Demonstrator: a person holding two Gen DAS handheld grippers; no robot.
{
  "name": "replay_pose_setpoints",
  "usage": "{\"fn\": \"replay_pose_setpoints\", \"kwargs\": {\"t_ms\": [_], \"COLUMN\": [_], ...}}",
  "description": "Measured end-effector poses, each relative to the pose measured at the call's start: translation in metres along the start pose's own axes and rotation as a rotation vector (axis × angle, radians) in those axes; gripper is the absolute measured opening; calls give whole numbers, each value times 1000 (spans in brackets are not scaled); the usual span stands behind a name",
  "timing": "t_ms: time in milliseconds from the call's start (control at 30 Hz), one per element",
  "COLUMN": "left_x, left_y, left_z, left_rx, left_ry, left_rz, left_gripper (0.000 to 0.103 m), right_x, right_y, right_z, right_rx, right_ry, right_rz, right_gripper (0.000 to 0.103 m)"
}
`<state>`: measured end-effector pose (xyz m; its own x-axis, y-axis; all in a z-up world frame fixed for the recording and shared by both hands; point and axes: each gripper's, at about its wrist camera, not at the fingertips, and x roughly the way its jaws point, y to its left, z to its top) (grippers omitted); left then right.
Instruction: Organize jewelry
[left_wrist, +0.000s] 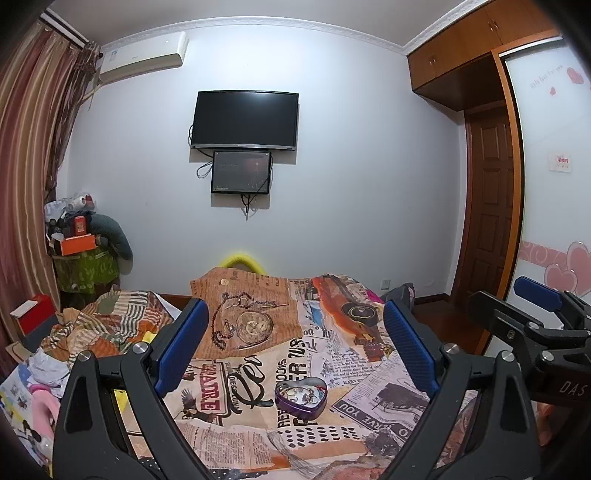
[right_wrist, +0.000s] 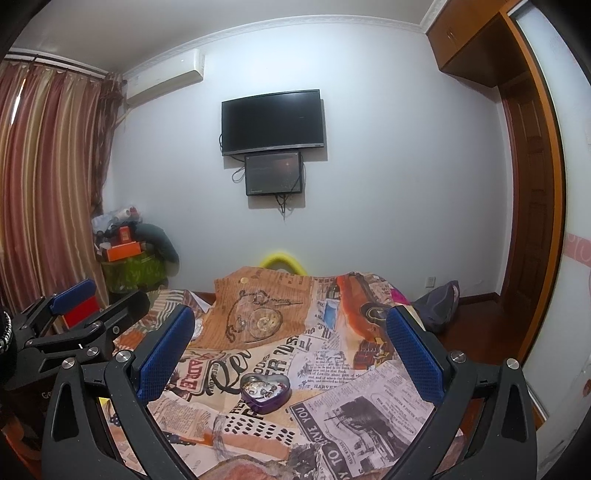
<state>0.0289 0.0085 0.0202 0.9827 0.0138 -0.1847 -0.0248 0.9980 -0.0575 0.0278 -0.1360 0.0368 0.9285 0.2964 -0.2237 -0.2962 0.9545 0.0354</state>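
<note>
A purple heart-shaped tin (left_wrist: 301, 397) with several small jewelry pieces inside lies open on the newspaper-print bedspread (left_wrist: 236, 435). It also shows in the right wrist view (right_wrist: 265, 392). My left gripper (left_wrist: 295, 345) is open and empty, held above the bed just behind the tin. My right gripper (right_wrist: 291, 349) is open and empty at the same height. The right gripper shows at the right edge of the left wrist view (left_wrist: 535, 314), and the left gripper at the left edge of the right wrist view (right_wrist: 81, 306).
A pocket watch with chain (left_wrist: 247, 325) is printed on the bedspread. Crumpled striped cloth (left_wrist: 107, 325) lies left on the bed. A cluttered green bin (left_wrist: 86, 269) stands by the curtain. A TV (left_wrist: 245, 120) hangs on the far wall; a wardrobe (left_wrist: 546, 184) stands at right.
</note>
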Motion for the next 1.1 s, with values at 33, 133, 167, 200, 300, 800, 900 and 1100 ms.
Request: {"fn": "replay_pose_setpoints", "kwargs": {"t_ms": [33, 133, 167, 200, 300, 800, 900, 1100], "left_x": [0, 1, 1, 2, 3, 2, 2, 5], "left_y": [0, 1, 1, 1, 2, 0, 0, -1], "left_z": [0, 0, 0, 0, 0, -2, -3, -4], "left_rx": [-2, -9, -11, -12, -17, -9, -10, -6], "left_ry": [1, 6, 8, 9, 11, 11, 11, 17], "left_rz": [0, -1, -2, -2, -1, -15, -17, -19], "left_gripper": [96, 96, 96, 96, 96, 96, 96, 96], "right_x": [0, 0, 0, 0, 0, -2, -2, -1], "right_y": [0, 0, 0, 0, 0, -1, -2, -2], "right_z": [0, 0, 0, 0, 0, 3, 4, 3], "right_rx": [0, 0, 0, -1, -1, -3, -3, -2], "right_ry": [0, -1, -2, -1, -1, -5, -6, -2], "right_rz": [0, 0, 1, 0, 0, -1, -1, -4], "right_gripper": [103, 103, 103, 103, 103, 103, 103, 103]}}
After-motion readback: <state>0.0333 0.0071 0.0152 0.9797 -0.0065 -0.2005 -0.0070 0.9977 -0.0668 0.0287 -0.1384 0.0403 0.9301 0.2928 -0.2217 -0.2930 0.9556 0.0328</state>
